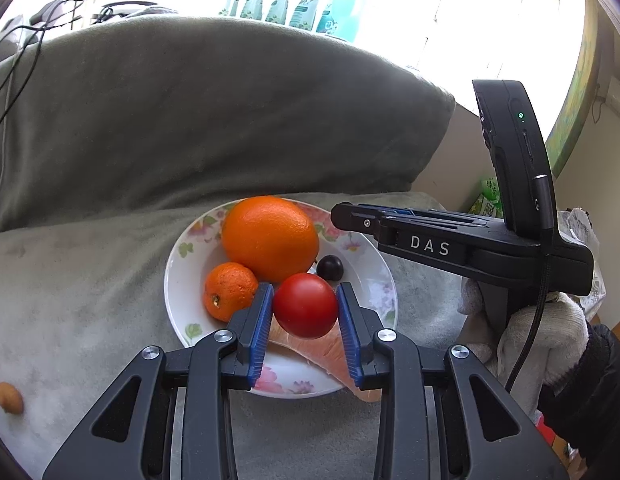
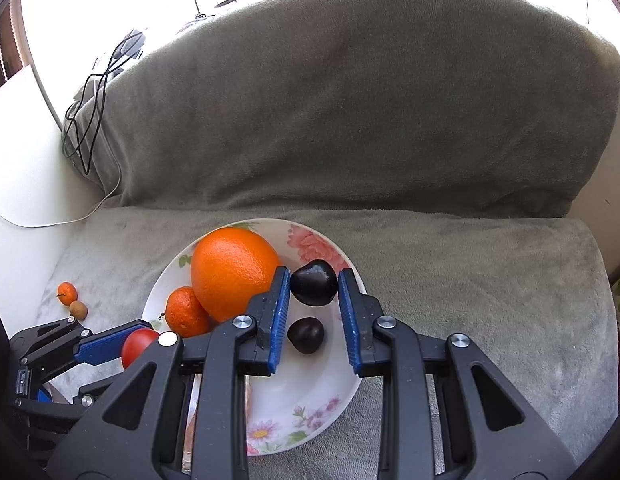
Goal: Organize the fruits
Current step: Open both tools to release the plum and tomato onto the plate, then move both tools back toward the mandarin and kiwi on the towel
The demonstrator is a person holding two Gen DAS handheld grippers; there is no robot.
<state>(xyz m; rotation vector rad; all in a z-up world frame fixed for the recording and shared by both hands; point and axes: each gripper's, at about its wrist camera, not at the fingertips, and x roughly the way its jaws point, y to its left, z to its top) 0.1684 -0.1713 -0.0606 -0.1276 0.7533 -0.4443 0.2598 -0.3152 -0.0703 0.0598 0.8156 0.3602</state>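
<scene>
A white floral plate (image 1: 181, 280) (image 2: 322, 400) sits on the grey blanket. In it lie a big orange (image 1: 269, 238) (image 2: 233, 270), a small mandarin (image 1: 229, 290) (image 2: 185, 312), a dark plum (image 1: 330, 267) (image 2: 305, 335) and a pink pomelo wedge (image 1: 330, 356). My left gripper (image 1: 305, 308) is shut on a red tomato (image 1: 305, 305) (image 2: 138, 346) just above the plate. My right gripper (image 2: 314, 284) holds a second dark plum (image 2: 314, 283) between its blue pads (image 2: 283, 300) over the plate's far side; it shows from the side in the left wrist view (image 1: 350, 214).
A small mandarin (image 2: 67, 293) and a brown longan (image 2: 78, 309) (image 1: 9, 398) lie on the blanket left of the plate. The grey sofa back (image 2: 350, 100) rises behind. Cables (image 2: 89, 120) hang at the left. A gloved hand (image 1: 526, 332) holds the right gripper.
</scene>
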